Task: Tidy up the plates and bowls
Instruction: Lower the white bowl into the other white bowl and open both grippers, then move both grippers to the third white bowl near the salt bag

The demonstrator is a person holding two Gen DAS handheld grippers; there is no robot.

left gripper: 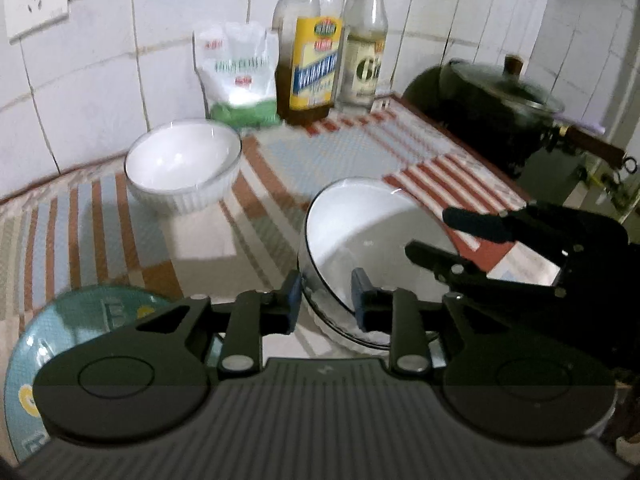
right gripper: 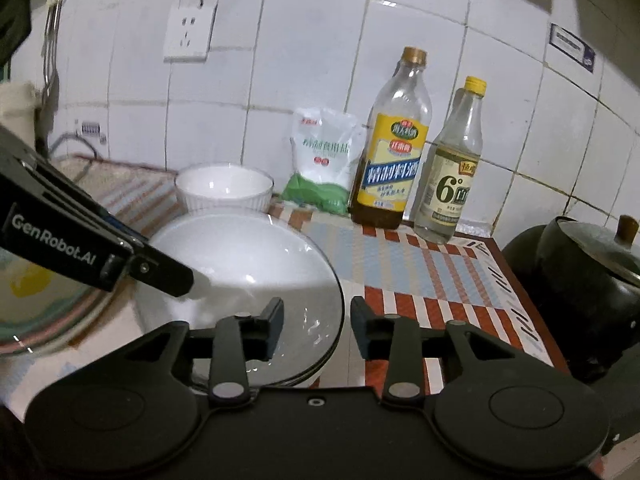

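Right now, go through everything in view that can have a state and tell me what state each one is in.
left gripper: shut on near bowl's rim
right gripper: open, straddling that rim
near bowl: empty, tilted
far bowl: upright, empty
plate: flat on the mat
oil bottle: capped, nearly empty
vinegar bottle: capped
pot: lid on

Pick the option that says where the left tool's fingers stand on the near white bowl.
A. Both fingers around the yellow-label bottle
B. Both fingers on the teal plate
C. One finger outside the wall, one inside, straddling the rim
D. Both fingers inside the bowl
C: in the left wrist view the left tool has one finger outside the wall of the near white bowl and the other inside it, so the rim sits between them.
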